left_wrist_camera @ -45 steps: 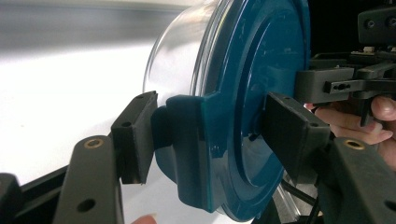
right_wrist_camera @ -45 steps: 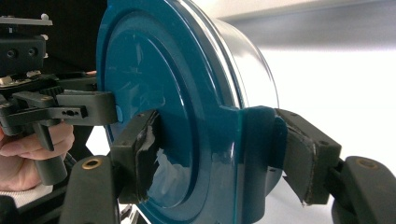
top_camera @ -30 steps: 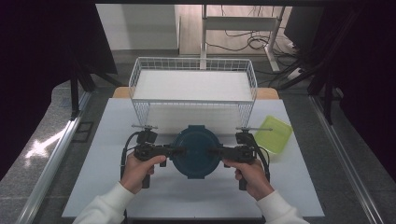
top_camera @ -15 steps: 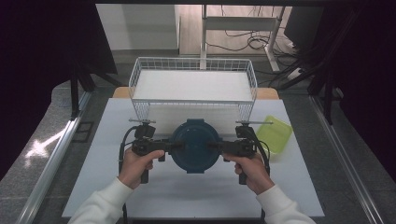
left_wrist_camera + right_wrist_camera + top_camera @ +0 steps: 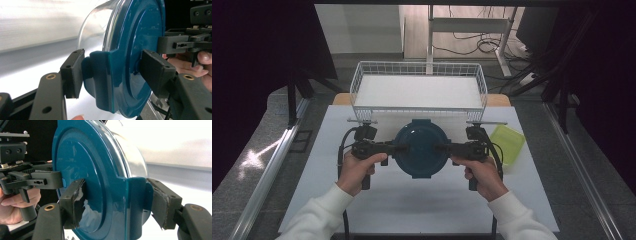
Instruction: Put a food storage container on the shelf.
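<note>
Hand-held grippers clamping unlabelled container

1. The container hides the surface directly beneath it.
2. In the left claw view, the picture's top edge cuts off the container's lid.
3. Behind the container there, the background is blurred.

From my remote seat I see a white wire basket standing at the far edge of the desk, centred along that edge. A lime-green lid lies flat near the desk's right edge, well short of the basket. Beyond the desk, cables sprawl over the floor beneath a grey metal frame.
</note>
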`<move>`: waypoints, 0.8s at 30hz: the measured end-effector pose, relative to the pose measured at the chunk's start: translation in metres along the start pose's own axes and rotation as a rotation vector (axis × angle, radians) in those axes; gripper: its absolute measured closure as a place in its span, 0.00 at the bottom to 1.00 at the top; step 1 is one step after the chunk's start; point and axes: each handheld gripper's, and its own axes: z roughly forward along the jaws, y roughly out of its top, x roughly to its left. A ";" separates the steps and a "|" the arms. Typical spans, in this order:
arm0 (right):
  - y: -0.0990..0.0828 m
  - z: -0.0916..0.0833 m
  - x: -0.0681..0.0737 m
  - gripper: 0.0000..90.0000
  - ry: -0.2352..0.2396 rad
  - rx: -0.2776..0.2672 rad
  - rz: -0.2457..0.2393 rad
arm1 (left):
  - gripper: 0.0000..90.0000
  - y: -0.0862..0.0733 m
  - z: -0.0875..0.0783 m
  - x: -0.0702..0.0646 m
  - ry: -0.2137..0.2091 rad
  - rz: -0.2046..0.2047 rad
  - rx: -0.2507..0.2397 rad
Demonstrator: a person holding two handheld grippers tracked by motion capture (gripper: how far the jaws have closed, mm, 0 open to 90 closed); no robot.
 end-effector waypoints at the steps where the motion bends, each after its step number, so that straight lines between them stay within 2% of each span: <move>1: 0.002 0.000 0.001 0.38 0.000 -0.003 -0.002 | 0.42 0.002 -0.001 -0.001 0.001 0.003 -0.001; 10: 0.016 -0.007 0.008 0.38 0.014 -0.028 -0.009 | 0.42 0.021 -0.008 -0.010 0.012 0.035 -0.010; 24: 0.038 -0.013 0.016 0.38 0.010 -0.041 -0.024 | 0.42 0.042 -0.014 -0.014 0.005 0.047 -0.033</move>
